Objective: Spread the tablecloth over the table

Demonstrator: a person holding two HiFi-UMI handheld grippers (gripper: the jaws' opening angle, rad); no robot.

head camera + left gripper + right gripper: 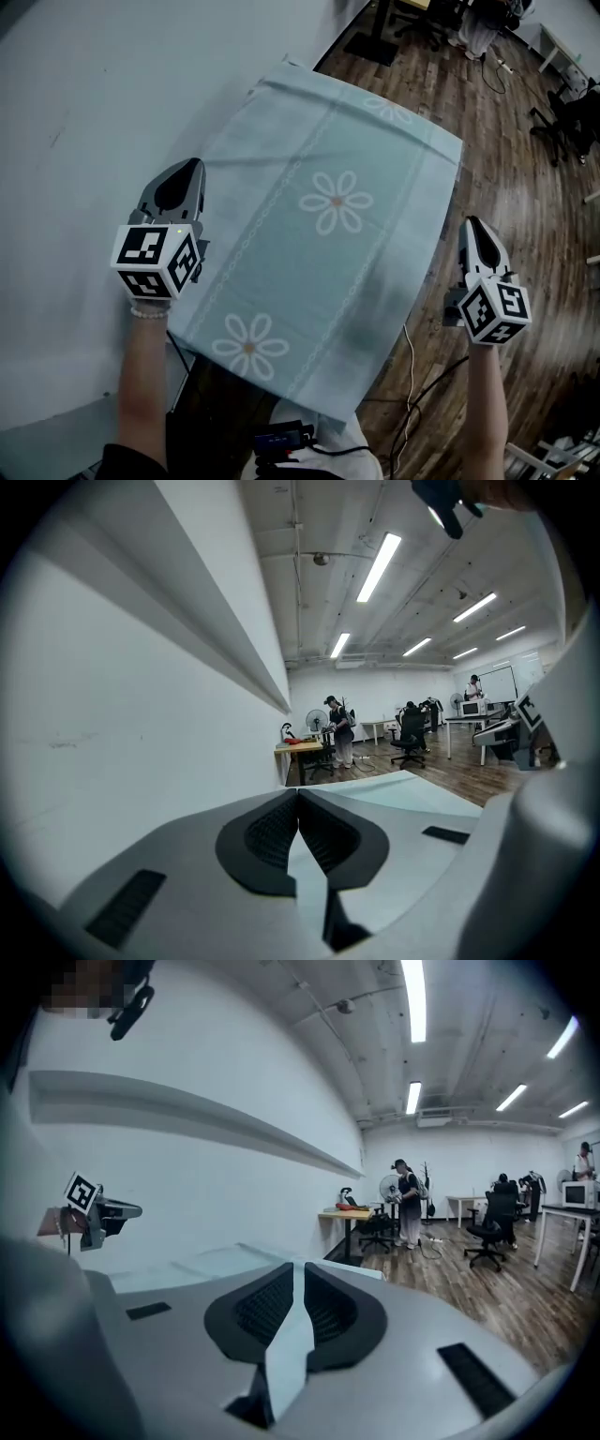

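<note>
**Cloth down, both grippers empty: check the lie before any tug**

The white wall runs along the left and the wood floor fills the right. Between them the daisy-print tablecloth lies flat over the table, which it hides completely, and its near edge hangs over the near end. I judge the spreading nearly done.

My left gripper hangs above the cloth's left edge. Its jaws are fully together and there is no fabric between them. My right gripper hangs just off the right edge, over the floor. Its jaws are all but closed, with only a sliver of gap, and they hold nothing.

From here the job is to square the cloth up, not to pull it. I would compare the overhang on both long sides. If one side runs short, I would open both grippers, pinch the hem at matching spots near the near corners, and draw both sides together, low and level. A one-sided tug would skew the daisy row.
</note>
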